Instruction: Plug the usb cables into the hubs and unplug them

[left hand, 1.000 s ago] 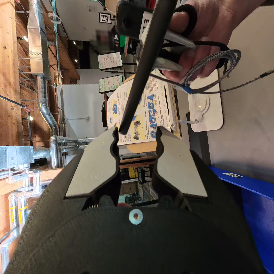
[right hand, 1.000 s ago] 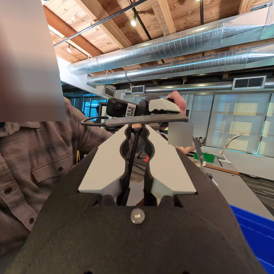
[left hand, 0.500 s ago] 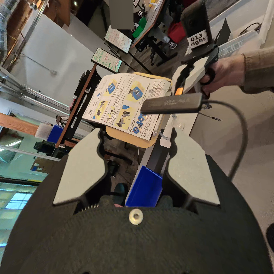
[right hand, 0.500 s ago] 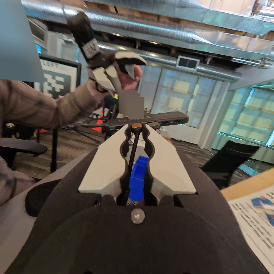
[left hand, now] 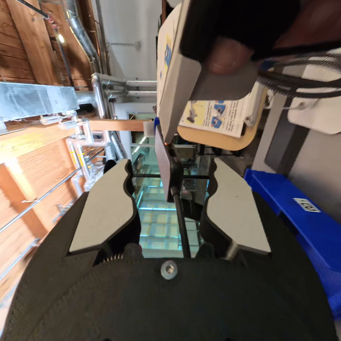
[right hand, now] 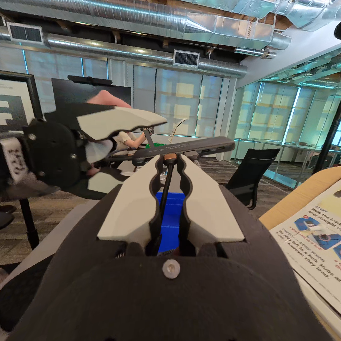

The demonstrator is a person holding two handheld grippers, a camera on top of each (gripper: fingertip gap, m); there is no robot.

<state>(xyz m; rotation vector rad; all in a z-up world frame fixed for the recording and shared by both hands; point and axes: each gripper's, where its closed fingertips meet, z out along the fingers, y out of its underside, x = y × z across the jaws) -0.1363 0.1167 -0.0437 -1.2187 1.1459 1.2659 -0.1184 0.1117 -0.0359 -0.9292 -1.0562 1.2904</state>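
While the left gripper (left hand: pixel 171 166) gapes, the right gripper (right hand: pixel 169 158) pinches an orange-collared plug (right hand: pixel 170 157) in the slim hub (right hand: pixel 184 147).

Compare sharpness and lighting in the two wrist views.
Left wrist view: rotated sideways, the near right gripper and hand motion-blurred, hub sharper. Right wrist view: hub crisp, left gripper smeared, bright windows behind, wide-angle bending at edges.

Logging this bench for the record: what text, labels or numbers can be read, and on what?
I won't quote wording; it stands on:
Hub: small print, top and end.
Instruction sheet: printed steps.
Blue bin: white sticker.
Left gripper: white tag, blurred.
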